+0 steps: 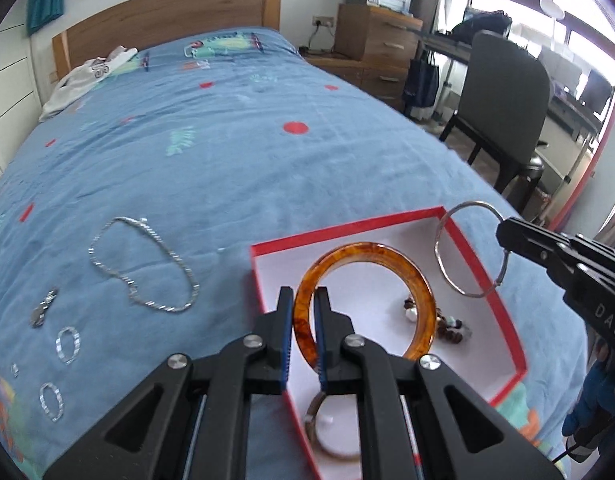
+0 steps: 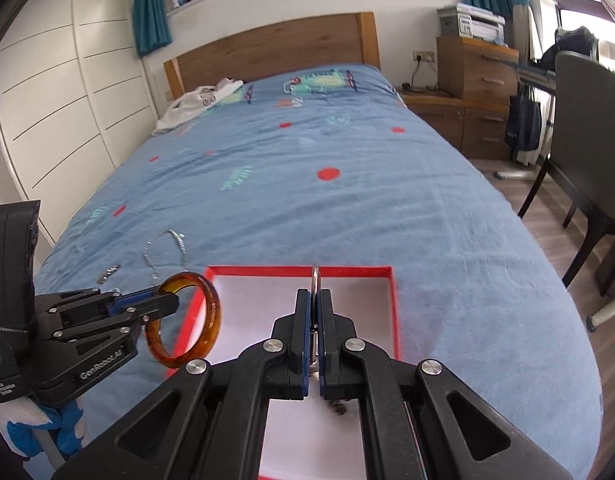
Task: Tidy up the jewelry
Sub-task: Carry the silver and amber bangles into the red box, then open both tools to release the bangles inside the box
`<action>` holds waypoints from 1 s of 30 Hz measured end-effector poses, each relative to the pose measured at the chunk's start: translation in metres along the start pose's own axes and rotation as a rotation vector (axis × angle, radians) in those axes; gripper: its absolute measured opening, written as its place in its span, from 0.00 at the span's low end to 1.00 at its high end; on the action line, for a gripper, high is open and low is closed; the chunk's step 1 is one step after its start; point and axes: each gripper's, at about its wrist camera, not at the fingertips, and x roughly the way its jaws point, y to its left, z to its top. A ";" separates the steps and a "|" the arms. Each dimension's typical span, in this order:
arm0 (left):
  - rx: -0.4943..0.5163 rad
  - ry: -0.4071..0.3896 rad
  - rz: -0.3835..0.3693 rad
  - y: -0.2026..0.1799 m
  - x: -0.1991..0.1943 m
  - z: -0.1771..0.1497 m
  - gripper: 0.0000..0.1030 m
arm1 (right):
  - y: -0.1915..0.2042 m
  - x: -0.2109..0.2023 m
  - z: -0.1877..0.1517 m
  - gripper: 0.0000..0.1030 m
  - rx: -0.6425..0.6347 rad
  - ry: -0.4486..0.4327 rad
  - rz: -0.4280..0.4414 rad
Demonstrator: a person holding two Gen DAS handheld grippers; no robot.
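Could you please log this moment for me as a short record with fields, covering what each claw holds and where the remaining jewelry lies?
left claw: shut on amber bangle, held over the red box
right claw: shut on silver bangle, above the box
in box: beaded bracelet, another bangle partly hidden
on bedspread: silver chain, two small hoops, small silver piece
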 end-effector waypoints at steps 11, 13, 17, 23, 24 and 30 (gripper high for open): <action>0.034 0.072 0.058 -0.001 0.061 0.002 0.09 | -0.036 0.049 -0.012 0.03 0.053 0.064 0.023; 0.034 0.091 0.066 0.000 0.071 0.000 0.09 | -0.039 0.053 -0.011 0.03 0.059 0.077 0.033; 0.044 0.106 0.076 -0.003 0.079 -0.001 0.09 | -0.042 0.062 -0.013 0.03 0.042 0.114 0.034; 0.050 0.114 0.089 -0.005 0.084 -0.001 0.09 | -0.045 0.074 -0.024 0.03 0.042 0.169 0.021; 0.056 0.113 0.093 -0.006 0.084 -0.001 0.10 | -0.044 0.074 -0.025 0.04 0.038 0.170 0.017; 0.049 0.109 0.085 -0.005 0.082 0.000 0.10 | -0.042 0.074 -0.025 0.06 0.016 0.173 -0.016</action>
